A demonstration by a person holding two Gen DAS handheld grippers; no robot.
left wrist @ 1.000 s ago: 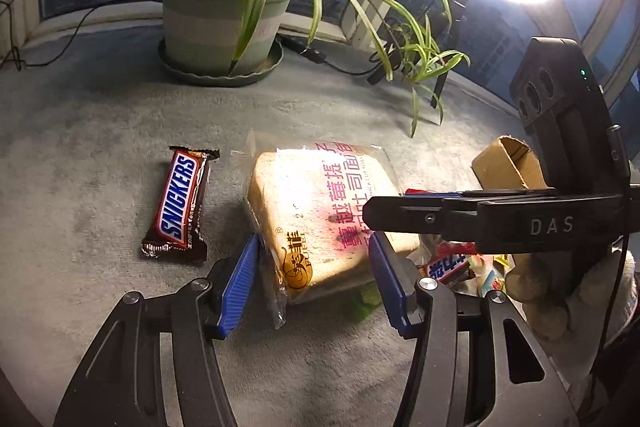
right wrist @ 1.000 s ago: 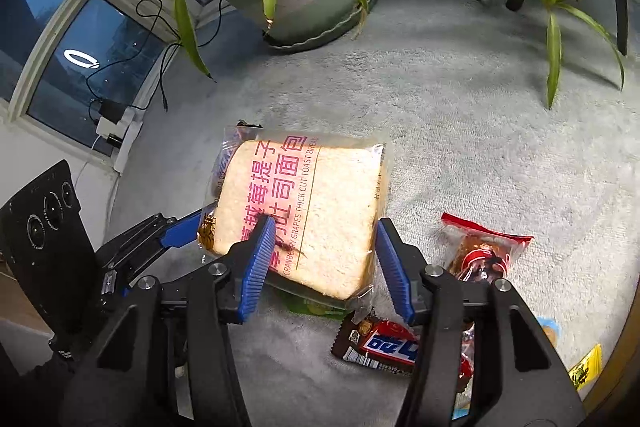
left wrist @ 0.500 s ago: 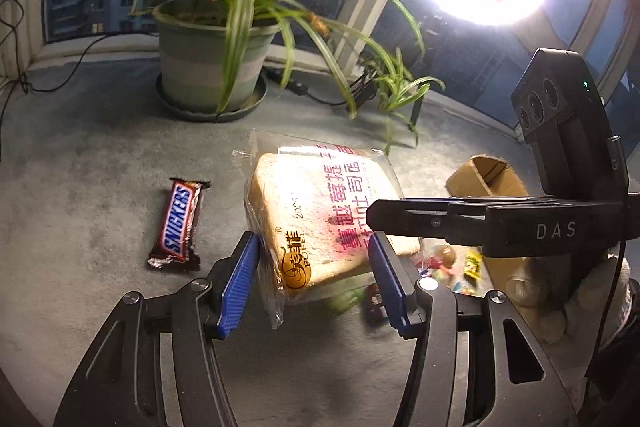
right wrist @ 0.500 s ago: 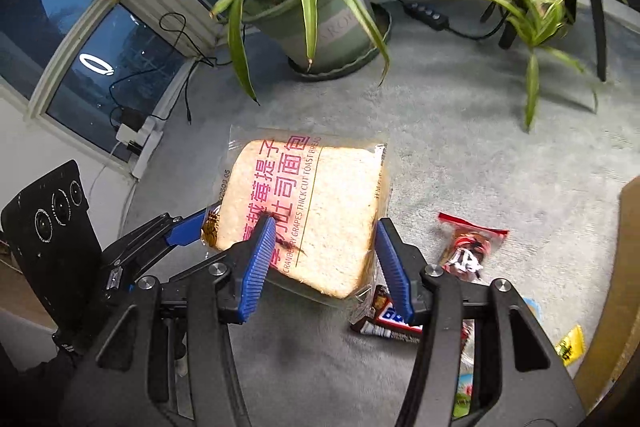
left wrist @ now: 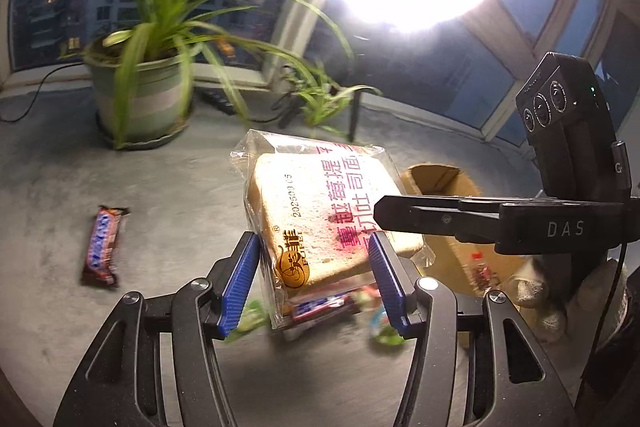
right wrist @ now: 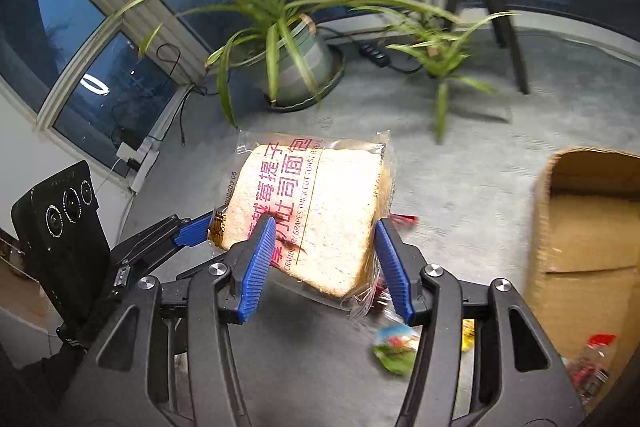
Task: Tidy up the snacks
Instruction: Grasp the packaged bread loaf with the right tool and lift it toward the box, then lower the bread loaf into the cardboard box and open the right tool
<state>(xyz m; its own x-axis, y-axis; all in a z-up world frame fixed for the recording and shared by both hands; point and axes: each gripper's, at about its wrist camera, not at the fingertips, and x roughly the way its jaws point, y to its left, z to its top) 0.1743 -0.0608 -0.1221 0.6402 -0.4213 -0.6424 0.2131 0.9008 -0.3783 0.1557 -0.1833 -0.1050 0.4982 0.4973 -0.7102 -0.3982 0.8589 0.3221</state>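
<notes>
Both the left gripper (left wrist: pixel 316 281) and right gripper (right wrist: pixel 326 263), each pinching the bread packet (left wrist: pixel 320 215), have lifted it higher off the floor, nearing the cardboard box (right wrist: pixel 588 227) at frame right.

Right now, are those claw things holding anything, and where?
Yes: both hold the bagged toast. The left gripper clamps one corner, and the right gripper clamps its near edge, off the carpet.

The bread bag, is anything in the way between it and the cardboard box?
Nothing visible blocks it. The bread bag is held up off the carpet by both the left gripper and the right gripper. The open cardboard box lies to its right, with only small snacks low on the carpet between.
</notes>
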